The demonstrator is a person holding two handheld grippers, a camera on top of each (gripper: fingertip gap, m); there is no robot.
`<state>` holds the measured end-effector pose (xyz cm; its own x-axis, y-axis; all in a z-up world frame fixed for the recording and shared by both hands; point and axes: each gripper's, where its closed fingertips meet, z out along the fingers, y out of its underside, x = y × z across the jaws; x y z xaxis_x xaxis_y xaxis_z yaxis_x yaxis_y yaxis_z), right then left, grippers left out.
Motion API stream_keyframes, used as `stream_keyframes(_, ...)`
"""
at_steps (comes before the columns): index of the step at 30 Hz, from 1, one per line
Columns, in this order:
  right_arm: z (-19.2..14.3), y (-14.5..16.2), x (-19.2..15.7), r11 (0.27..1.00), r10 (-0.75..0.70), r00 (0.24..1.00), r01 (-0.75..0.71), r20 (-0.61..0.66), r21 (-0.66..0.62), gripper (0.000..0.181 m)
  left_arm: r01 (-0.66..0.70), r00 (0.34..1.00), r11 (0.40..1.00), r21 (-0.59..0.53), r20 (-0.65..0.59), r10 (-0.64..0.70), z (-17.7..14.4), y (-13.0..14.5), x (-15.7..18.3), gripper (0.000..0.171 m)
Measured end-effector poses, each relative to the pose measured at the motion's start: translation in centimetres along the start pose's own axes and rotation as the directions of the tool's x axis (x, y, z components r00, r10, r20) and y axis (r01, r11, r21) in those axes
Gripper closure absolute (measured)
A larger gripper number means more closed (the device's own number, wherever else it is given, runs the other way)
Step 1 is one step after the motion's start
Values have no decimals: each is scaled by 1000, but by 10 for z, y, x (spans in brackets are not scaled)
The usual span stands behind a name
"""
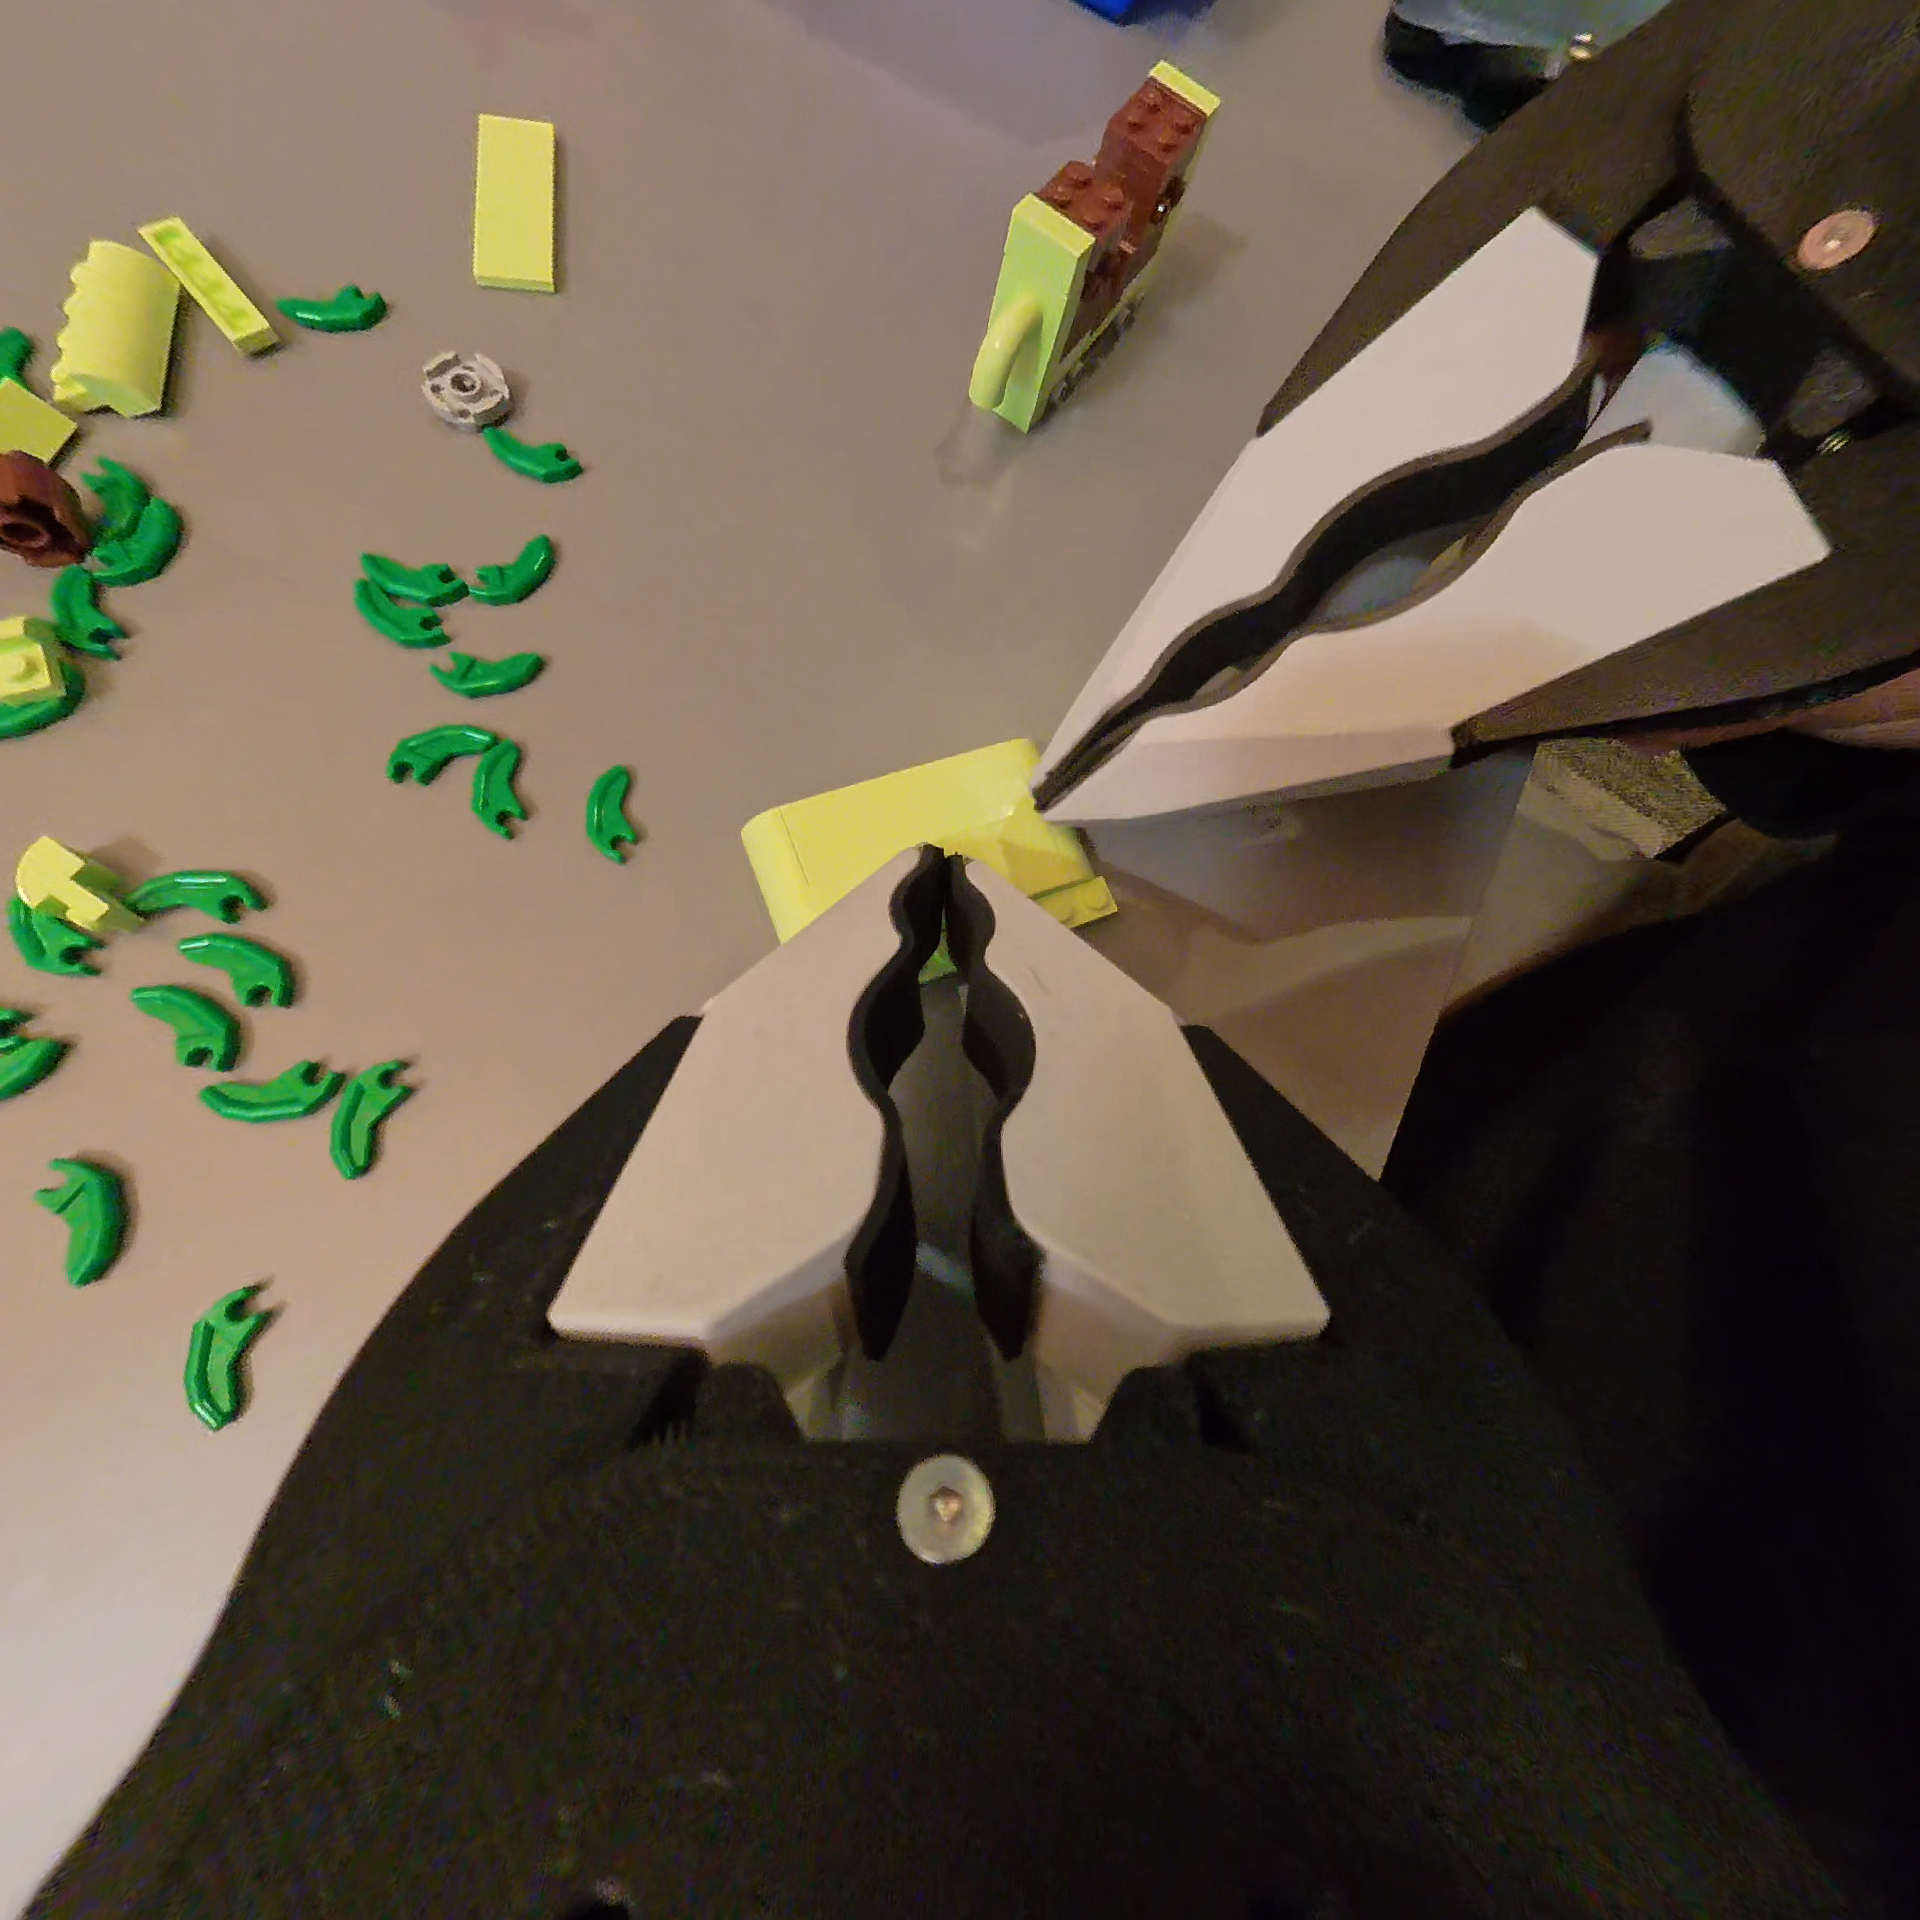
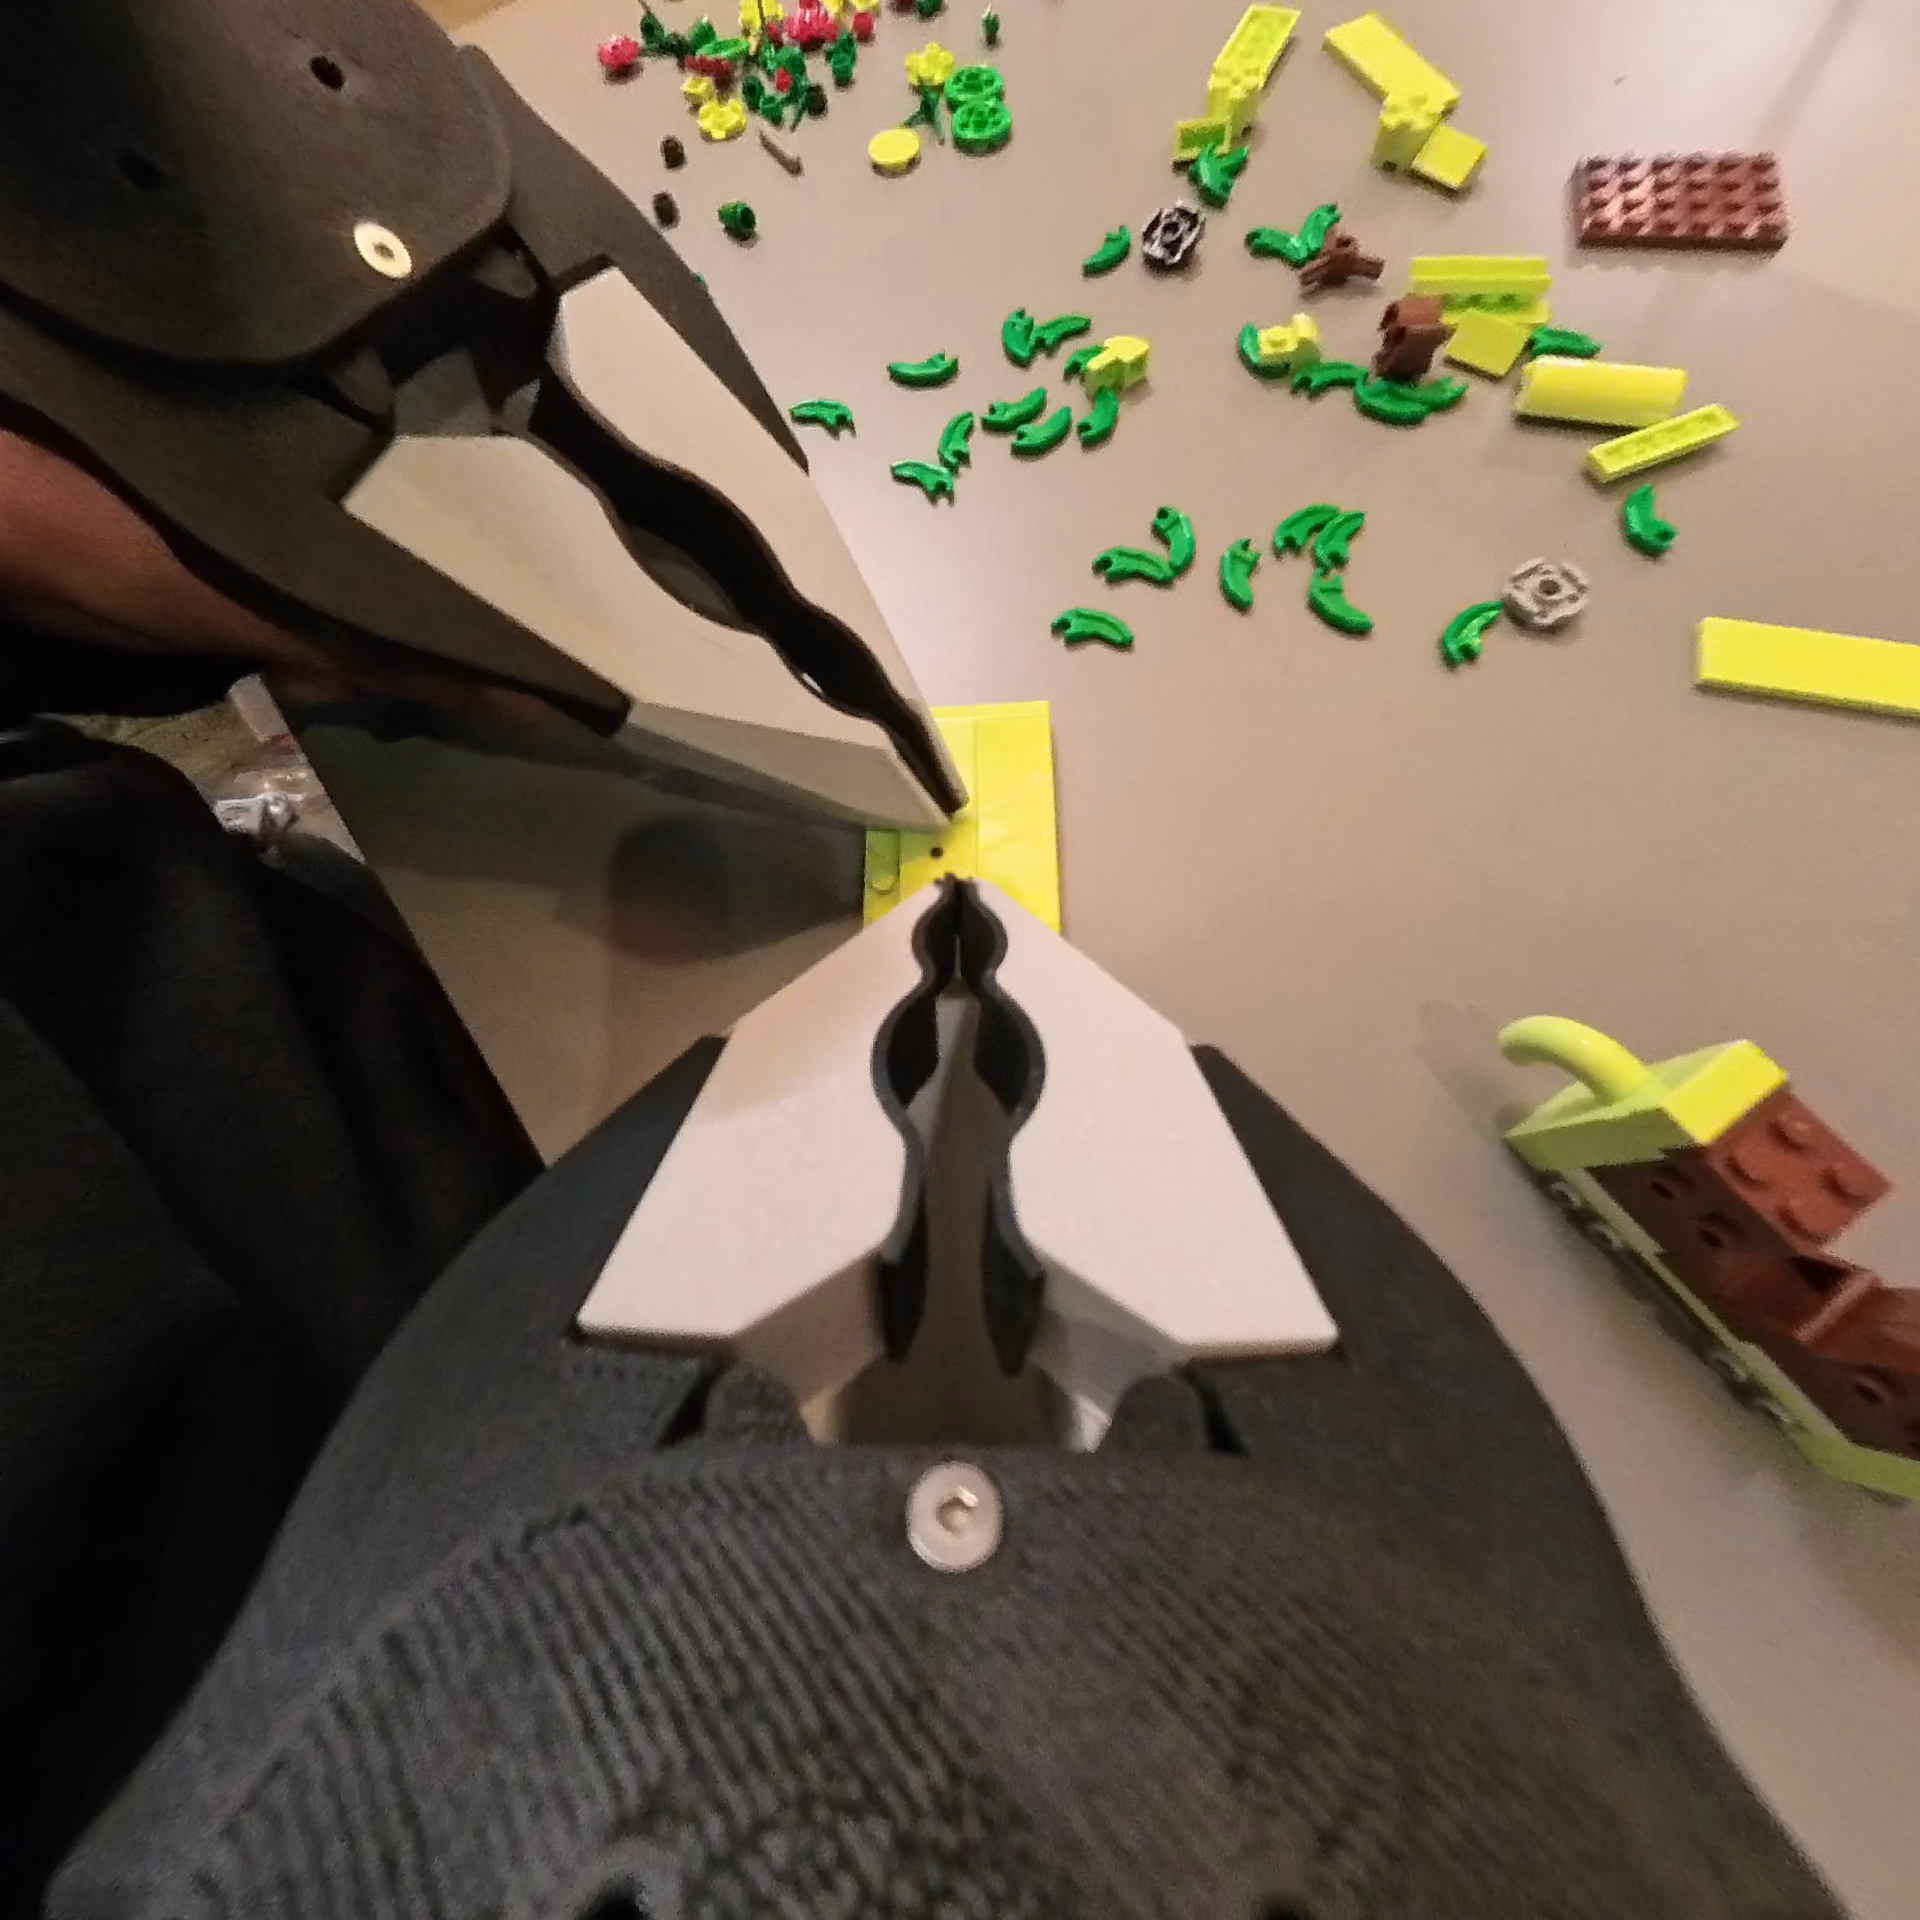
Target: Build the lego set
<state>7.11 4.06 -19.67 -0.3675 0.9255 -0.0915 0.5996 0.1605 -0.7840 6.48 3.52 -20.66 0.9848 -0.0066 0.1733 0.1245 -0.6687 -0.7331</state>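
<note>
Both claws are down on one lime-green assembly [image 1: 883,831] near the tabletop's [image 1: 779,520] near edge. The left claw [image 1: 943,854] has its jaws pinched nearly together, tips pressed to the top of that piece; whether it grips a lip or merely pushes down, I cannot tell. The right claw [image 1: 1042,795] comes in from three o'clock in the left wrist view, jaws likewise narrow, tips touching the piece's right corner. It looks like a press-fit in progress, one claw bracing, the other seating.

How far along? Early to middling, I'd judge. One sub-build stands finished-looking at one o'clock: a brown-and-lime block with a hook [image 1: 1091,249]. Plenty is left, though. Loose green leaf pieces [image 1: 457,613] lie scattered from eight to ten o'clock, with a long lime tile [image 1: 514,203] at eleven and a grey round piece [image 1: 465,388] near it. The right wrist view adds a brown plate [image 2: 1681,200] at one o'clock and a heap of tiny flowers [image 2: 790,62] at twelve, all untouched.
</note>
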Motion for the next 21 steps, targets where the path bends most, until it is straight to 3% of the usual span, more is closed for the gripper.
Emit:
stream_keyframes(5, 5, 6, -1, 996, -17, 1000, 15, -13, -88, 181, 19, 1000, 1000, 6, -5, -19, 0, 1, 0, 169)
stream_keyframes(12, 5, 2, 6, 995, -46, 995, 38, -84, -89, 181, 26, 1000, 1000, 13, -3, -26, 0, 2, 0, 169)
stream_keyframes(21, 0, 5, 7, 996, -2, 998, -4, -65, -88, 181, 48, 999, 999, 9, -23, -47, 0, 2, 0, 168)
